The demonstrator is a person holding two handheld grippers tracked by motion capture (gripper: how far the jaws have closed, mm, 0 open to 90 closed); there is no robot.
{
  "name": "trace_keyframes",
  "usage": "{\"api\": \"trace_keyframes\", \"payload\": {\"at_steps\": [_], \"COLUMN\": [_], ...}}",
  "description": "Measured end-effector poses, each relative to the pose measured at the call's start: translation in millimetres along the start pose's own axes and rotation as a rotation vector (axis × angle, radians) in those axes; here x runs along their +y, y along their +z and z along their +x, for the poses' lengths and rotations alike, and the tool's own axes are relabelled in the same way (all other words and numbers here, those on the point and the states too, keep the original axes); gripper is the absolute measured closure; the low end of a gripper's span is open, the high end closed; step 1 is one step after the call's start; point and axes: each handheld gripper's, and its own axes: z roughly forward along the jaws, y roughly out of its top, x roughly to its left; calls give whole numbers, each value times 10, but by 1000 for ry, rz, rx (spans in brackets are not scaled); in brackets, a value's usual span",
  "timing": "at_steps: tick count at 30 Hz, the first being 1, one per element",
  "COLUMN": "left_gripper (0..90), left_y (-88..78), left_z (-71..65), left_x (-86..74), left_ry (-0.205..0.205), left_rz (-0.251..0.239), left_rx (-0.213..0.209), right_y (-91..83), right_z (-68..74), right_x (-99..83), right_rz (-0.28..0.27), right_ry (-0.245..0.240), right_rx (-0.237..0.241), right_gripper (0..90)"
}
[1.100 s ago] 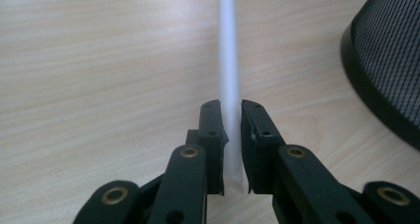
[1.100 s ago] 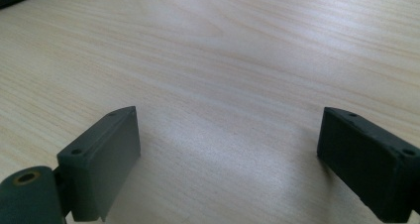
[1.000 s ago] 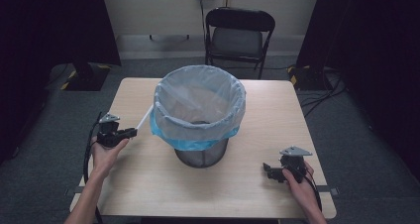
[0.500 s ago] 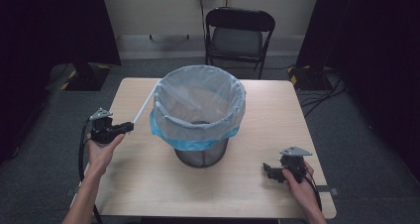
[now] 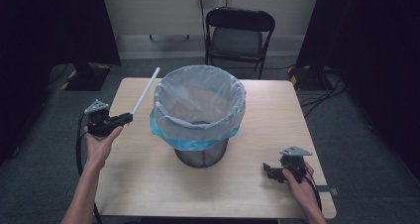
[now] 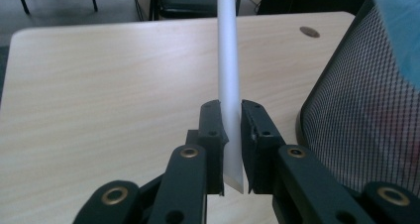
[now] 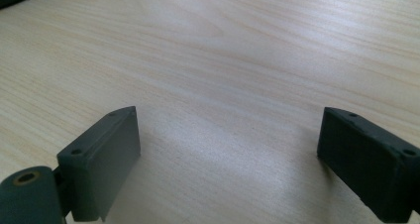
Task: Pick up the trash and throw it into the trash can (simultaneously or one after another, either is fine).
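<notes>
Jaws: the left gripper [image 5: 123,118] pinches a white tube [image 5: 146,90]; the right gripper [image 5: 270,170] holds nothing.

High view: the tube is off the counter [image 5: 148,179], slanting up beside the bin [image 5: 199,116], not in it yet. Left gripper view: the jaws squeeze the tube's [image 6: 229,80] low end. Right gripper view: the jaws gape wide over bare counter [image 7: 223,60]. I think the drop into the bin is left.

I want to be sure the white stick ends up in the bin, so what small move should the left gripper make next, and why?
Probably swing the left gripper toward the bin's mouth. Its jaws are shut on the white stick, which slants up beside the lined mesh bin, its tip near rim height but outside the liner. The right gripper rests open on the table.
</notes>
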Motion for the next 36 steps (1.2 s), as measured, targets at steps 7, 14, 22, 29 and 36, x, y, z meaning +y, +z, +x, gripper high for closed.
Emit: {"api": "trace_keyframes", "payload": {"at_steps": [7,14,22,29,36], "left_gripper": [804,804,804,804,804], "left_y": [-94,-137,-163,-208,-258], "left_z": [-23,-36,-67,-106,-141], "left_x": [193,288,379,480,593], "left_ry": [0,-1,-7,2,2], "left_rz": [-71,-106,-144,-184,-220], "left_rx": [-17,-27,-50,-73,-73], "right_y": [0,0,0,0,0], "right_z": [1,-1,1,-1,0], "right_x": [0,0,0,0,0], "right_rz": [0,0,0,0,-1], "right_ry": [1,-1,1,-1,0], "right_rx": [0,0,0,0,-1], "right_gripper": [87,87,87,87,87]}}
